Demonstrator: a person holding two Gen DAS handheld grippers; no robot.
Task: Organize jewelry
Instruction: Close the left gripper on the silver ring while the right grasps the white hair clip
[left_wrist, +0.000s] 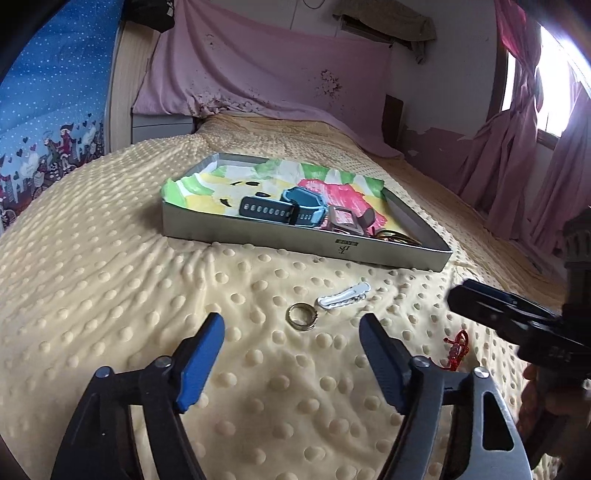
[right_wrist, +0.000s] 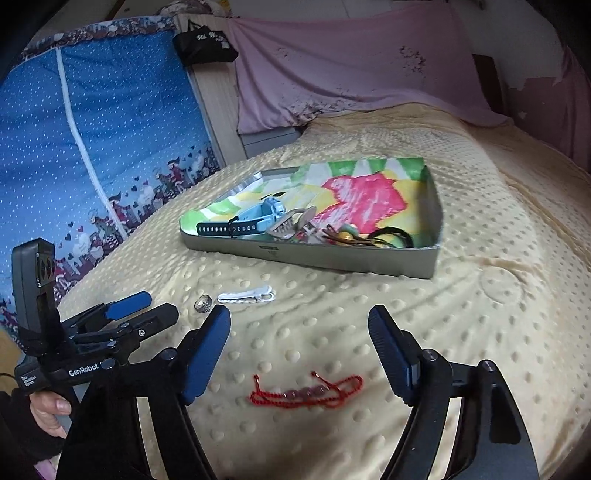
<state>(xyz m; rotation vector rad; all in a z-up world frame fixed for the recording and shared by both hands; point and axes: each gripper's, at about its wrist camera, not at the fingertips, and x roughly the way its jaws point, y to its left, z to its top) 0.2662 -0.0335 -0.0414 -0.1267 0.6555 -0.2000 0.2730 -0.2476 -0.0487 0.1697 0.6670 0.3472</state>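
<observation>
Jewelry lies loose on the bed near the tray — ring, white clip, red bracelet. Both grippers, left and right, hover wide open, empty — next, likely lowering onto a piece.

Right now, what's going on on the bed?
A person holds a gripper in each hand over the yellow blanket; both are open and empty. The left gripper points at the ring and white hair clip. The right gripper hovers above the red bracelet. Those three lie loose outside the tray, which already holds a blue watch and other pieces.
</observation>
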